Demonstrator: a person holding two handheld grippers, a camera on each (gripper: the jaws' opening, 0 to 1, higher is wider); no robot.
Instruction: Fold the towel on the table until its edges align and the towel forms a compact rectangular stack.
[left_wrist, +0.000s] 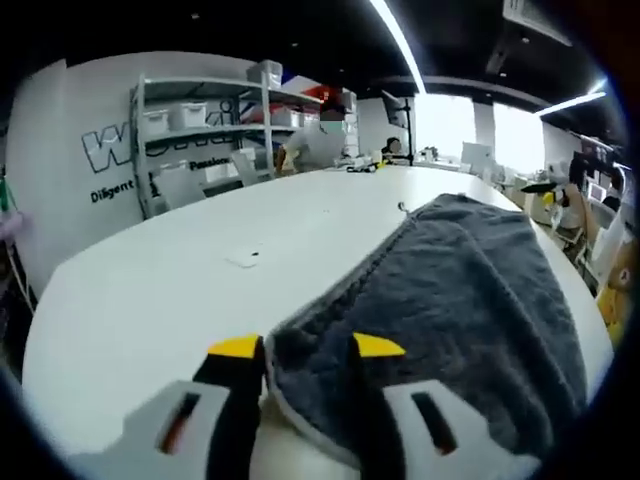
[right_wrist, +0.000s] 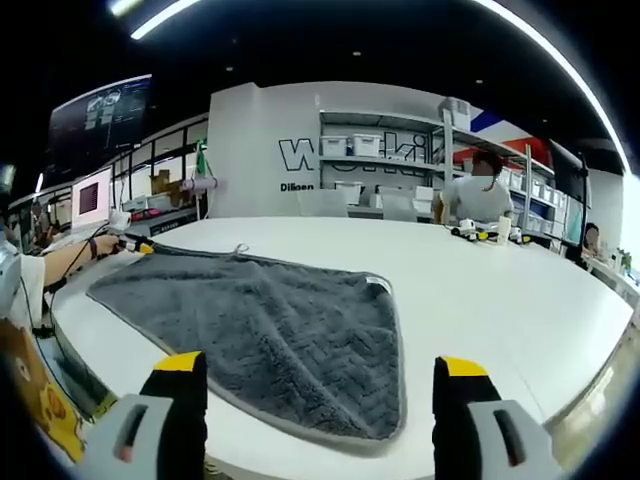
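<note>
Towel fold barely begun

My left gripper (left_wrist: 306, 352) pinches the grey towel's (right_wrist: 270, 330) corner at lower centre; my right gripper (right_wrist: 318, 378) gapes, empty, above it. Towel lies on the white table (right_wrist: 500, 290), folding still ahead.

Dark grey towel (right_wrist: 270, 335) with a zigzag weave and paler grey edging on a plain white table (right_wrist: 500, 290); yellow-tipped black jaws.

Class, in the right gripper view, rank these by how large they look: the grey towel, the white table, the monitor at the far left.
1. white table
2. grey towel
3. monitor, though it sits farther off, so its true size is unsure.
</note>
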